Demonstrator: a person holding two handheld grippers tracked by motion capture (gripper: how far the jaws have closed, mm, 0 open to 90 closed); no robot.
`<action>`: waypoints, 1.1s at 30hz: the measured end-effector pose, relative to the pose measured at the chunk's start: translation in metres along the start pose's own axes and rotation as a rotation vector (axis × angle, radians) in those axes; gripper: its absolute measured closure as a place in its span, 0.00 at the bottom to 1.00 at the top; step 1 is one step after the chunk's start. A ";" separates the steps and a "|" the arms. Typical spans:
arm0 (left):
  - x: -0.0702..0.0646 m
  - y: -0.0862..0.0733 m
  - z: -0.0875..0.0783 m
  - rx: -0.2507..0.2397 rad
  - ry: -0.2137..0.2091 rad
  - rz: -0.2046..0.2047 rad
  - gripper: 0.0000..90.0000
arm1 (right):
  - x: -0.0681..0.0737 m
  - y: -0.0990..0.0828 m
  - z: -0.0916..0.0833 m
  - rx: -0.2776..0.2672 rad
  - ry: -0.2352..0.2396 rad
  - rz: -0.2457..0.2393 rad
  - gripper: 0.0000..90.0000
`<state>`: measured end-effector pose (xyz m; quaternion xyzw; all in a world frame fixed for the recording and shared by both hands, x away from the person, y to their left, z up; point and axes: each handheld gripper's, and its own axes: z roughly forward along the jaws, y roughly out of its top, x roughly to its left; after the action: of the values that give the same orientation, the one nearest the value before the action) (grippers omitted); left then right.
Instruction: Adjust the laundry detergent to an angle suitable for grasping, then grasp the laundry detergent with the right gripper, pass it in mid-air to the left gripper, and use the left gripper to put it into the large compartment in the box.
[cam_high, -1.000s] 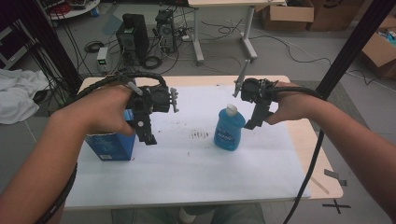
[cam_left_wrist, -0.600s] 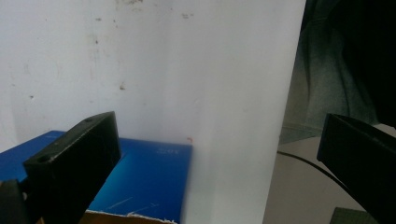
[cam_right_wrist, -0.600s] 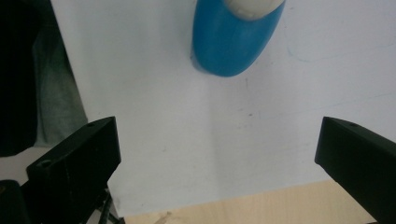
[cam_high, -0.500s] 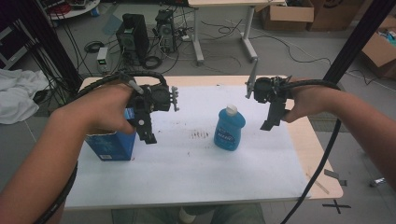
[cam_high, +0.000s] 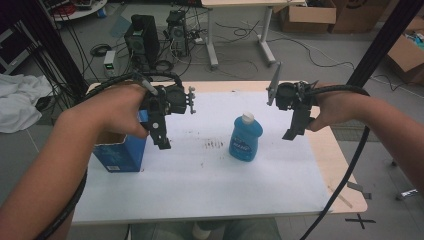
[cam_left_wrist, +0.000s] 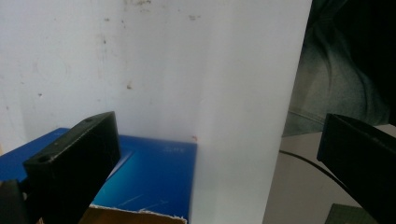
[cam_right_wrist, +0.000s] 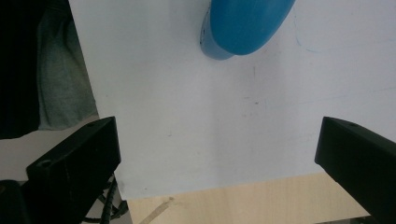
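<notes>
Since a second ago the right gripper (cam_high: 292, 131) has pulled off to the right, away from the bottle, while the left one barely budged. Going left to right: the open blue cardboard box (cam_high: 119, 152) sits on the white sheet, the left gripper (cam_high: 161, 140) hangs just beside it, jaws spread wide and empty, then the blue plastic bottle with a white cap (cam_high: 245, 138) stands upright mid-table, and the right gripper's jaws are wide apart too, gripping nothing.

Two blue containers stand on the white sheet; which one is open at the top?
The blue box beside the left gripper: its top is torn open. The blue bottle at the sheet's middle keeps its white cap on.
</notes>
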<state>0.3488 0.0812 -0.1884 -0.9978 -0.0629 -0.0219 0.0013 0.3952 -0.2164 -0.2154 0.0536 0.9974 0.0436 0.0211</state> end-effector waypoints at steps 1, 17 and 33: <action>0.000 0.000 0.000 0.000 0.000 0.000 0.00 | 0.000 0.000 0.000 0.000 0.000 0.000 0.00; 0.001 -0.002 0.002 -0.014 0.000 0.010 0.00 | -0.003 -0.001 -0.002 -0.008 -0.005 0.017 0.00; 0.003 -0.003 0.002 -0.026 0.003 0.015 0.00 | -0.004 -0.001 0.003 0.006 0.001 0.022 0.00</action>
<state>0.3517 0.0844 -0.1900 -0.9981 -0.0553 -0.0242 -0.0115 0.3997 -0.2172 -0.2186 0.0646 0.9969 0.0407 0.0199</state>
